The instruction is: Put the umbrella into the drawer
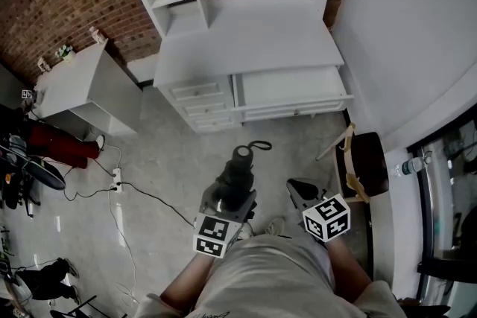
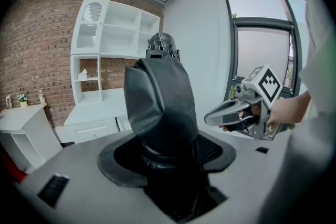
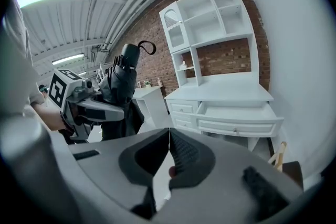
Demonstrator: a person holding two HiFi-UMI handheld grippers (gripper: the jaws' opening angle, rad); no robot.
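The folded black umbrella [image 1: 237, 171] stands nearly upright in my left gripper [image 1: 229, 199], which is shut on its lower part. Its strap loop [image 1: 259, 145] hangs off the top end. In the left gripper view the umbrella [image 2: 160, 105] fills the space between the jaws of the left gripper [image 2: 168, 157]. My right gripper [image 1: 299, 188] hangs beside it, shut, with nothing in it; its pads [image 3: 176, 147] meet in the right gripper view. The wide white desk drawer [image 1: 291, 88] stands pulled open ahead of both grippers, its inside bare, also seen as drawer [image 3: 239, 115].
The white desk with its shelf hutch [image 1: 246, 26] stands against a brick wall. A dark wooden chair [image 1: 365, 164] sits at the right by a bottle [image 1: 408, 166]. A white side cabinet [image 1: 82, 89] is at the left, and a power strip with cable [image 1: 117, 179] lies on the floor.
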